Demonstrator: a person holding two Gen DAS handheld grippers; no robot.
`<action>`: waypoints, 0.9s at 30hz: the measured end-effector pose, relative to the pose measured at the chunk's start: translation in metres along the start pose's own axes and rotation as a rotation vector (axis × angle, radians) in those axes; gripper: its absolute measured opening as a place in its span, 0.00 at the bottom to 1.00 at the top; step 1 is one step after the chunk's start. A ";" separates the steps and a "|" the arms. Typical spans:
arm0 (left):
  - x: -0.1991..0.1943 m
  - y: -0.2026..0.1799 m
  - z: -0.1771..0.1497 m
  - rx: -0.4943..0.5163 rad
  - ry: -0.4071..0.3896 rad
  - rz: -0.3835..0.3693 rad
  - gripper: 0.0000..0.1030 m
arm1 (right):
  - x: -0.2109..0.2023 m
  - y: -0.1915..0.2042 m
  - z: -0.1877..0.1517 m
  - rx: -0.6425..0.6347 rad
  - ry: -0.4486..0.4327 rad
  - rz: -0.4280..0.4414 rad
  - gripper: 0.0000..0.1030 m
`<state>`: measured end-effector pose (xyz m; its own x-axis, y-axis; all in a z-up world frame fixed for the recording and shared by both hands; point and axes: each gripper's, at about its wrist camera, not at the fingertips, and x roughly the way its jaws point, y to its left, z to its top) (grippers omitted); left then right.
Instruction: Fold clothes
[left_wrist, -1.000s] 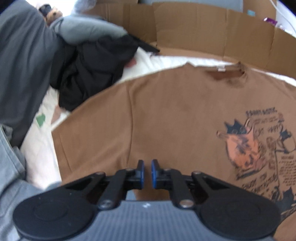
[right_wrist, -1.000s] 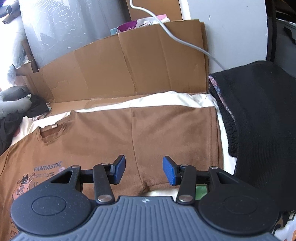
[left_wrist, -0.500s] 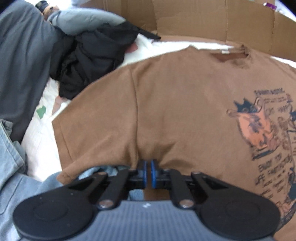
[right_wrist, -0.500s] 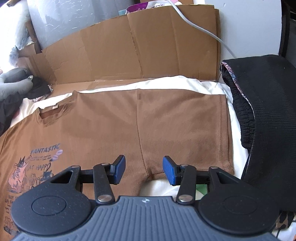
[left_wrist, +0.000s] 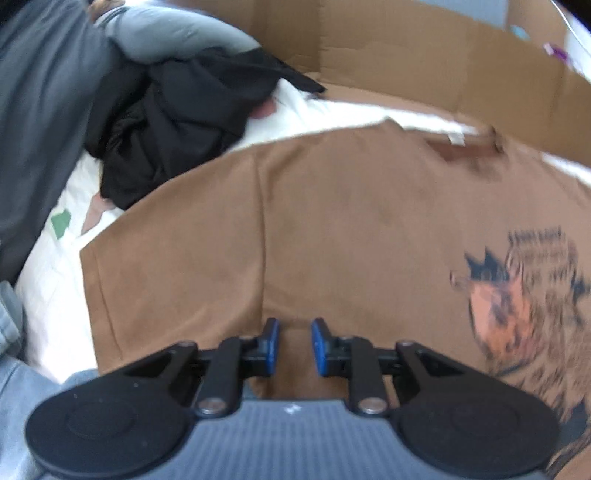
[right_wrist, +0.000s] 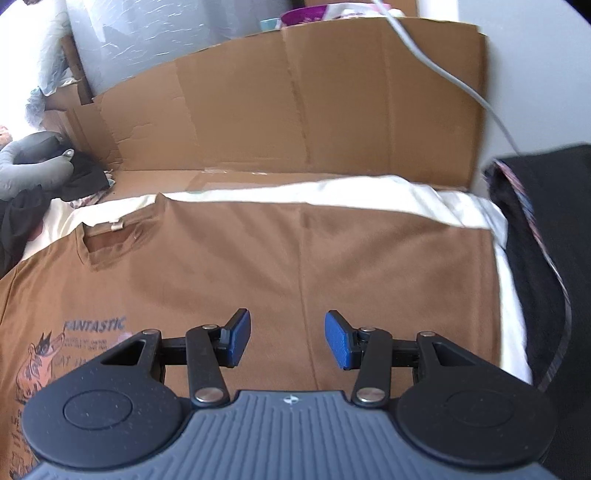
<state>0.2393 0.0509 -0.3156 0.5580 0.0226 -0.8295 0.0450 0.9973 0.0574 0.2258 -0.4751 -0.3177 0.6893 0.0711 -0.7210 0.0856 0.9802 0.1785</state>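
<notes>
Shirt (left_wrist: 351, 229) lay flat; left gripper (left_wrist: 294, 347) jaws were opening, nothing clamped; right gripper (right_wrist: 287, 339) jaws apart over shirt, cardboard (right_wrist: 295, 110) behind.

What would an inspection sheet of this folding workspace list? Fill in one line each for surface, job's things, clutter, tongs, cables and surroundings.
Surface: white sheet beneath the shirt.
Job's things: brown T-shirt spread flat, print up, both sleeves out.
Clutter: black garment heap at left; black knit at right.
Tongs: left tongs opening over the shirt's fabric, pads not pressing it; right tongs open, empty.
Cables: grey cable hanging across the cardboard.
Surroundings: cardboard wall behind; grey sleeve far left.
</notes>
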 end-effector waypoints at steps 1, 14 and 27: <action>-0.003 -0.001 0.005 -0.013 -0.012 -0.006 0.24 | 0.004 0.003 0.005 -0.006 0.001 0.004 0.50; 0.020 -0.026 0.069 -0.018 -0.122 -0.108 0.38 | 0.054 0.054 0.058 -0.105 0.023 0.022 0.50; 0.048 -0.025 0.066 -0.037 -0.118 -0.121 0.43 | 0.137 0.102 0.088 -0.052 0.055 0.000 0.44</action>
<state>0.3192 0.0230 -0.3201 0.6436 -0.1040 -0.7583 0.0885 0.9942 -0.0613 0.3922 -0.3818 -0.3392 0.6489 0.0797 -0.7567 0.0471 0.9884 0.1446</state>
